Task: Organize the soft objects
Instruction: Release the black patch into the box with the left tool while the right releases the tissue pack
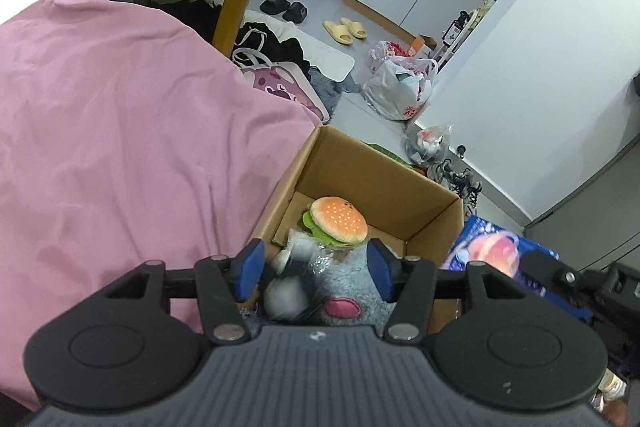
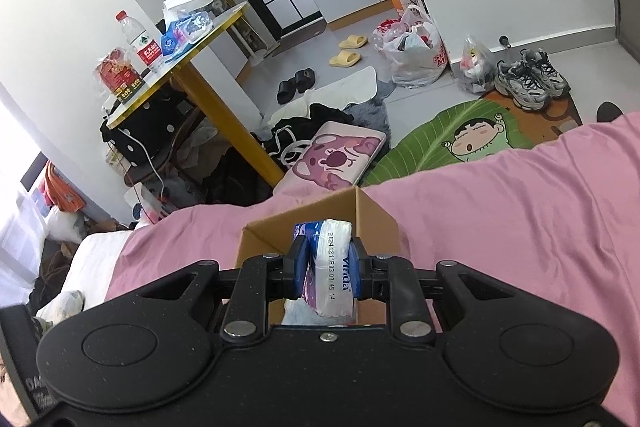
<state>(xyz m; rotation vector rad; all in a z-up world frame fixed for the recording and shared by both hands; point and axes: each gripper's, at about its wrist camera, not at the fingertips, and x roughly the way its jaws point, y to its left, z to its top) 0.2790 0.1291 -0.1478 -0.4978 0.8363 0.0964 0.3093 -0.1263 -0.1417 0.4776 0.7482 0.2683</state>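
Clamping "Vinda" tissue pack (image 2: pixel 332 267), stamped 20241211F03 00:45:14: right hand-held gripper (image 2: pixel 329 269) | left hand-held gripper (image 1: pixel 312 273) spread wide, empty

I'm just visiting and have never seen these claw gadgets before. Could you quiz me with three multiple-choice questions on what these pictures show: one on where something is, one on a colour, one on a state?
1. Where is the burger plush?
A. Inside the cardboard box
B. On the floor by the slippers
C. On the round table

2. What colour is the bedcover beside the box?
A. Green
B. Pink
C. White

3. What is the right claw doing?
A. Hanging open and empty
B. Shut on a shoe
C. Shut on a tissue pack

Answers:
1. A: the burger lies within the brown walls, on the other soft toys.
2. B: pink fabric fills the left of the left wrist view.
3. C: both blue pads press the white and purple pack over the box; the left claw stands open.
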